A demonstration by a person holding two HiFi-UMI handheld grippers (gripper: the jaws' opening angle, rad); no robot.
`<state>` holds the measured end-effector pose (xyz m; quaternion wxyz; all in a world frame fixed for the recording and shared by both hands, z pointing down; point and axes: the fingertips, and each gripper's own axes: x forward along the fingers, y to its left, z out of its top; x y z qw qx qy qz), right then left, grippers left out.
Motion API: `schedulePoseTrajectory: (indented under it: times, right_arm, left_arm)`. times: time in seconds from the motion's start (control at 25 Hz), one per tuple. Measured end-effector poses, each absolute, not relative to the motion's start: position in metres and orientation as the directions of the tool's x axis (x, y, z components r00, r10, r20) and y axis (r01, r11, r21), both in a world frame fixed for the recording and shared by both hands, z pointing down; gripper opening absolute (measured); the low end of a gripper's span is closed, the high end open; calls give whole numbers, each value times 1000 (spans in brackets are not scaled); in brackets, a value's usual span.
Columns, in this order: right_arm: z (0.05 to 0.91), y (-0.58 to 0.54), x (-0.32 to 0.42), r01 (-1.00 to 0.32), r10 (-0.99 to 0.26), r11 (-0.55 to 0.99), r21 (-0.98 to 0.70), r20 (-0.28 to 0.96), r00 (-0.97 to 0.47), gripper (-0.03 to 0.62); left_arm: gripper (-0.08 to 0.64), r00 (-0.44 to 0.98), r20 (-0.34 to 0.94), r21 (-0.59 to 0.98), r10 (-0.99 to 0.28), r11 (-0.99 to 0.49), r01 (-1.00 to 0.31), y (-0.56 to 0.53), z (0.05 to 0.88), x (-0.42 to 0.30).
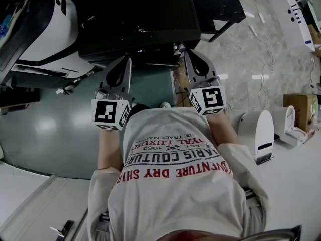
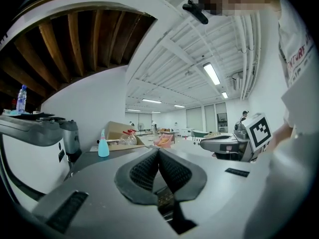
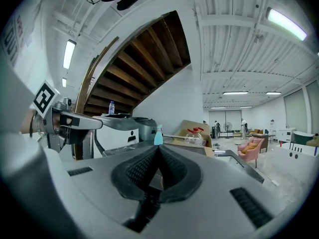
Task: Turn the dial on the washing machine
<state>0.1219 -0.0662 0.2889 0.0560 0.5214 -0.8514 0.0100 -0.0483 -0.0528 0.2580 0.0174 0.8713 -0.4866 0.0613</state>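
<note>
Head view: the left hand-held gripper (image 1: 127, 60) and right hand-held gripper (image 1: 188, 52) point at a dark, flat-topped box at top centre, probably the washing machine (image 1: 135, 19). I cannot make out its dial, so the task looks to be at the approach stage. The next move calls for finding the dial and spreading the jaws.

Left gripper view: the ribbed black pads (image 2: 144, 171) are pressed together, with nothing between.

Right gripper view: the jaws are likewise pressed together and empty. A pale-blue spray bottle (image 3: 158, 135) stands just above the tips.

Closed, empty, left tongs (image 1: 125, 62) and right tongs (image 1: 189, 55) point forward; side by side.
</note>
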Motion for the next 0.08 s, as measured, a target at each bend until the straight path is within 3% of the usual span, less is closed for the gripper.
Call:
schedulePoseTrajectory:
  times: [0.08]
  right_arm:
    - [292, -66, 124, -889, -886, 456, 33, 109, -450, 28]
  left_arm:
    - [15, 531, 131, -28, -837, -538, -842, -52, 262, -43]
